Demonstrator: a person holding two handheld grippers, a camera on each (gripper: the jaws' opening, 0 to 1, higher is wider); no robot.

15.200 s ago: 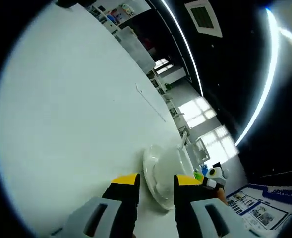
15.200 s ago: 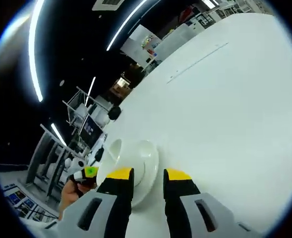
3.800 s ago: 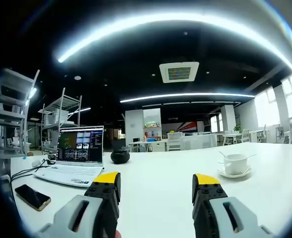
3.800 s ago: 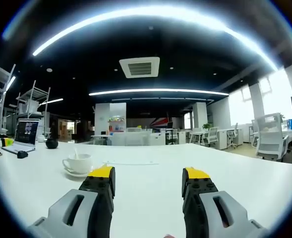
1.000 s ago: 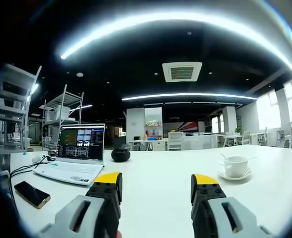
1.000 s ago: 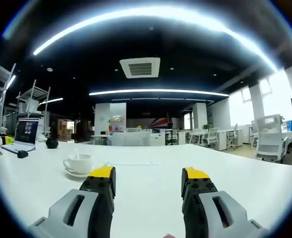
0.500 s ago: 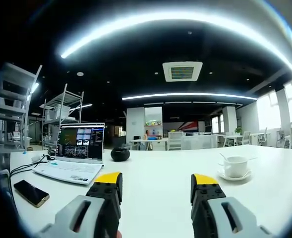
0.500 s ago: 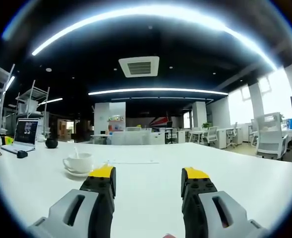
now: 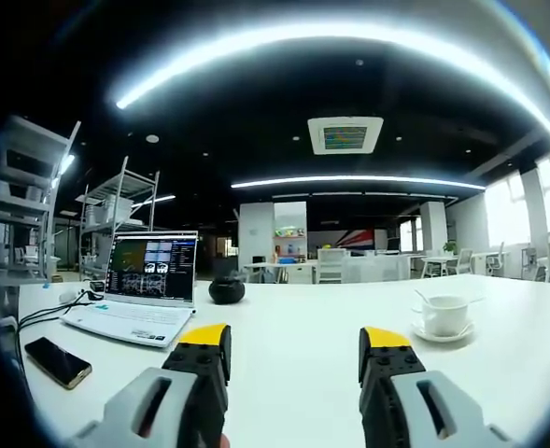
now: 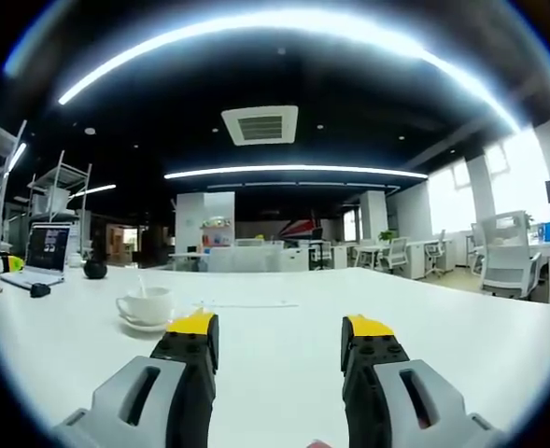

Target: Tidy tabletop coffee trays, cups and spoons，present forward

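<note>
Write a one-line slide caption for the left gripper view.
Open left gripper over white table; cup on saucer right, laptop and phone left.

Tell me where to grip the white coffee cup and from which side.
Probably pinch the rim of the white coffee cup, coming from above on the side away from the spoon leaning inside it. The cup stands upright on its saucer. No handle is discernible, so the open rim looks like the safest hold.

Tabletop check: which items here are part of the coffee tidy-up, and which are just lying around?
Part of the job:
white cup
saucer under it
spoon standing in the cup

Just lying about:
open laptop
phone, flat near the table edge
black cables beside the laptop
dark round object behind the laptop

Both the left gripper and the right gripper are open and empty.
</note>
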